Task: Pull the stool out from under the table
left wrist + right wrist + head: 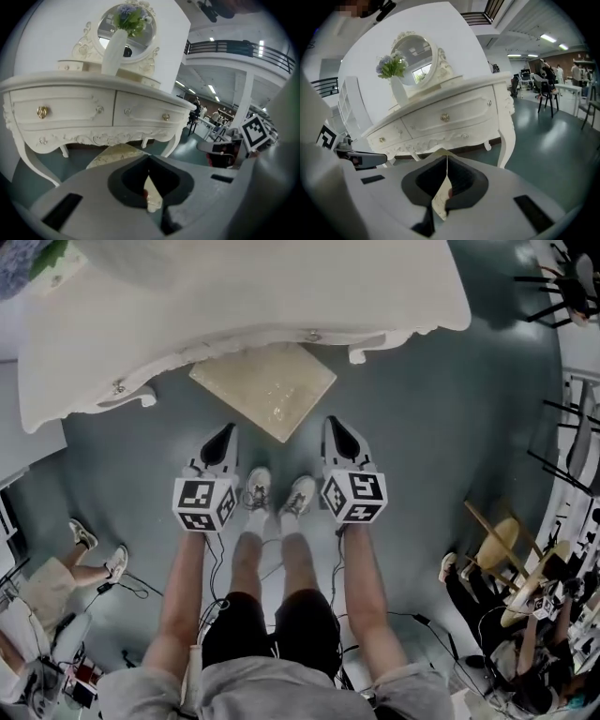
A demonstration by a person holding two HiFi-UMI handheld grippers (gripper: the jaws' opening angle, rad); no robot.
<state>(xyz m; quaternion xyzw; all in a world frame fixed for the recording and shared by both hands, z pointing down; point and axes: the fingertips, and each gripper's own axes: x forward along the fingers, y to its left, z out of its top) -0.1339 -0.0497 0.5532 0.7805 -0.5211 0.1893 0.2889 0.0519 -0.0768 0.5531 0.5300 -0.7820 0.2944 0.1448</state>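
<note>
Stool (264, 388) under table (281, 292); mirror (124, 33) in gripper views alone; left gripper (225, 433), right gripper (336, 427) clenched.

Stool (265, 388), white table (234, 296) on floor (441, 427)

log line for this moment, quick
stage: pre-grasp | left gripper: shut, empty | right gripper: shut, empty | cream square-seated stool: partly under white ornate dressing table, not gripped

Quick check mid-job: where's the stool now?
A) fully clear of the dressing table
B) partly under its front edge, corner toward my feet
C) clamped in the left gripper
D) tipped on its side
B: in the head view the stool sits partly under the dressing table, with the left gripper and right gripper shut, clear of it.
</note>
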